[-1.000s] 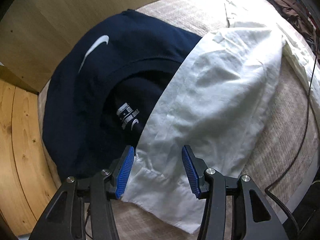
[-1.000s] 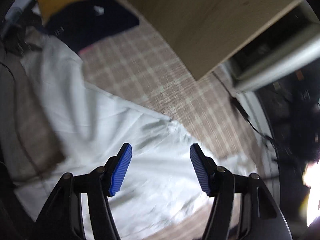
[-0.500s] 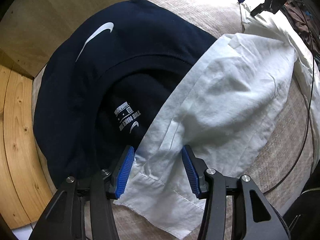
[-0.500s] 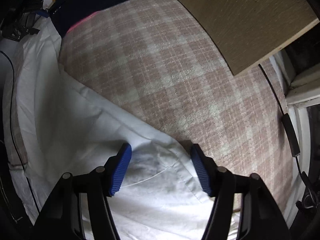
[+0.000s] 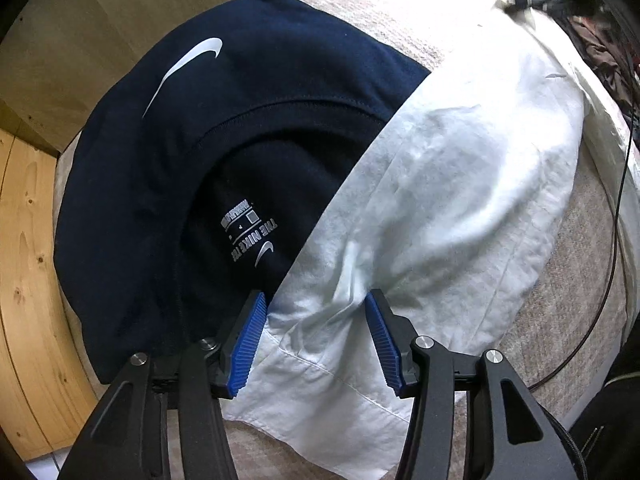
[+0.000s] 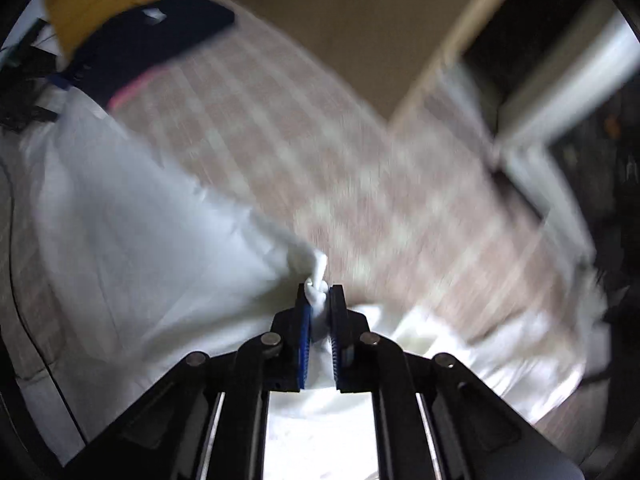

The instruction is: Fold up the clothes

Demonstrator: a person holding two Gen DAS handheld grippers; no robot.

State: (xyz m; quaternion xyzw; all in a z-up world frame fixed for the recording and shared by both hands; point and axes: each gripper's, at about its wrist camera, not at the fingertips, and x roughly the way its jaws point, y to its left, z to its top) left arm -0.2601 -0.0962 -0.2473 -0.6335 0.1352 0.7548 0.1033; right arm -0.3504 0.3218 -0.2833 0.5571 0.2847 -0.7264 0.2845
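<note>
Checked beige bedding (image 6: 320,152) is the work surface, with a wood panel (image 5: 80,32) behind it. White shirt (image 5: 440,200) lies spread across it, one end overlapping a folded navy tee (image 5: 224,128) that sits against the panel. Right gripper (image 6: 319,300) is closing, jaws nearly together with a bunched pinch of white fabric between the pads; right view is motion-blurred. Left gripper (image 5: 316,320) is spread, pointing down over the shirt's hem end, pads either side of a raised wrinkle but not pressing it, so no grip there yet. Risks as I read it: right pinch looks like a small tuft at the tips, so it could slip once the cloth takes load. If the right lifts before the left clamps, the shirt drags unevenly and wrinkles the fold. Left sits just beside the navy tee's edge; closing off-target could grab both garments and pull the folded one apart. A black cable (image 5: 592,320) runs near the shirt's far edge and could snag.
</note>
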